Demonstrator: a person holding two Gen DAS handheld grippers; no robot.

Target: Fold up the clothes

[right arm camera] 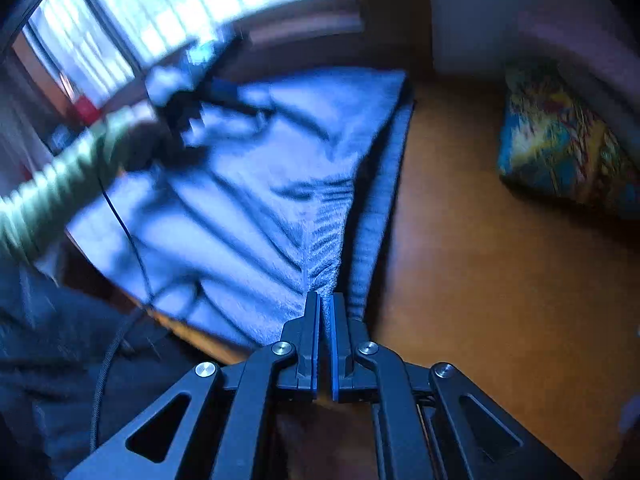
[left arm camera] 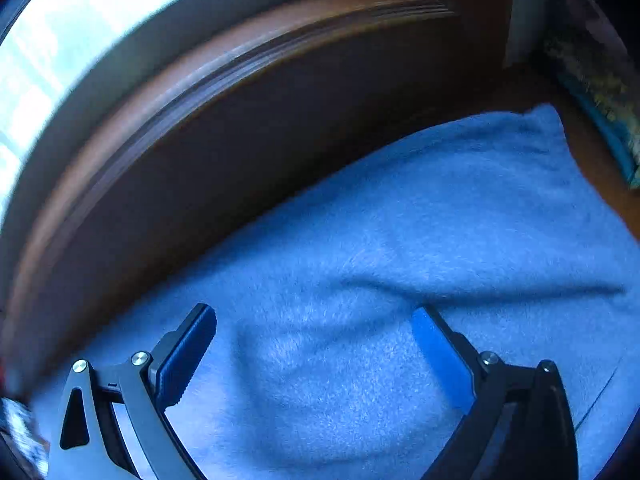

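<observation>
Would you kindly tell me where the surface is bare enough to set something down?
The bare wooden surface is free between the blue cloth's folded edge and the patterned cushion. The cloth's side is crowded: the right gripper pinches its edge, and the left gripper stands open over it.

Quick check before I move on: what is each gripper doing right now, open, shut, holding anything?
Left gripper: open, jaws spread above the blue fleece cloth, gripping nothing.
Right gripper: shut, pinching an edge of the blue fleece cloth.
</observation>
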